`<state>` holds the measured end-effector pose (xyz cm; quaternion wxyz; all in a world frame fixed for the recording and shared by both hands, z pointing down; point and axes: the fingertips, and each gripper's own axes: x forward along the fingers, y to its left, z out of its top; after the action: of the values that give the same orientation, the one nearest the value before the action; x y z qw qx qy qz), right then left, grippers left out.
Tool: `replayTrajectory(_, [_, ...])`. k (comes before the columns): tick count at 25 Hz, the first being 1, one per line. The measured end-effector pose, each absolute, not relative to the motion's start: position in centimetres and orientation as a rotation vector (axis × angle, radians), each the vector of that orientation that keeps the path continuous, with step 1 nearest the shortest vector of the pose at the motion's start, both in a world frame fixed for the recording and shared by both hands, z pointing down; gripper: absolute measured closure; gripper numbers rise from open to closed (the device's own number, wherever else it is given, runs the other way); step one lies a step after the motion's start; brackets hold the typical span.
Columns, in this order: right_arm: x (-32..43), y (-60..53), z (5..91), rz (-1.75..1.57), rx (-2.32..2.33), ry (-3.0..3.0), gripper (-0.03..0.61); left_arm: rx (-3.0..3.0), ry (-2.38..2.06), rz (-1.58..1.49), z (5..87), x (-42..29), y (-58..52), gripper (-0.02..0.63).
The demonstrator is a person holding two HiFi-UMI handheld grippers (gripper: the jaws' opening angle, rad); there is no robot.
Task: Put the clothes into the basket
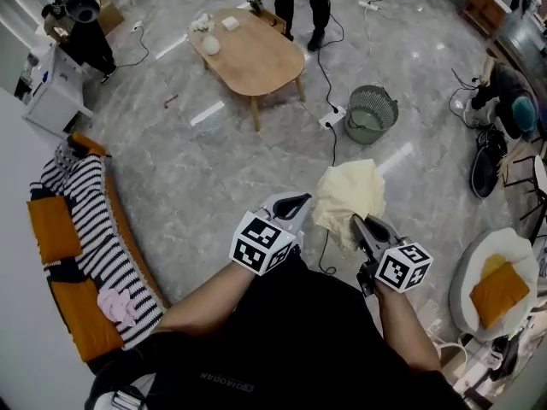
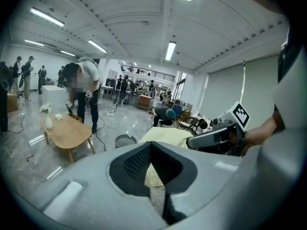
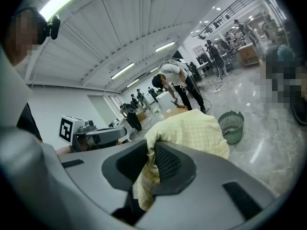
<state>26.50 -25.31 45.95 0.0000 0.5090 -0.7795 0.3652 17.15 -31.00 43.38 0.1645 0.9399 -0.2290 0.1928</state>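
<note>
Sofa clothes: a striped garment (image 1: 90, 220) and a pink piece (image 1: 118, 306) lie on the sofa (image 1: 128, 233), well apart from the basket (image 1: 386, 101) and far to its left.
Left gripper (image 1: 301, 203): its jaws are pressed together on the left edge of the cloth (image 1: 350, 190). It is on the person's side of the basket.
Cloth: pale yellow and bunched, it hangs over the floor between the two grippers. It is near the basket but not over it. Its long axis runs from gripper to gripper, crosswise to the line toward the basket.
Right gripper (image 1: 357, 223): its jaws pinch a fold at the cloth's right edge. It too is on the person's side of the basket.
Basket: green, upright and open-mouthed, it stands on the floor beyond the cloth and a little to the right.
Nearer hand: the right, by a little, as I judge it. The basket lies almost straight ahead of it.
Coming move: probably both grippers carry the cloth forward over the basket's mouth.
</note>
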Motion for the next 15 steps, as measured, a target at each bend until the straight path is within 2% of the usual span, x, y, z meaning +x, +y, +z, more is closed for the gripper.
replayTrajectory(15, [31.3, -33.3, 46.9, 1.212, 1.905, -2.280, 0.522, 2.712, -0.438, 0.583, 45.2, 20.6, -40.2, 0.614])
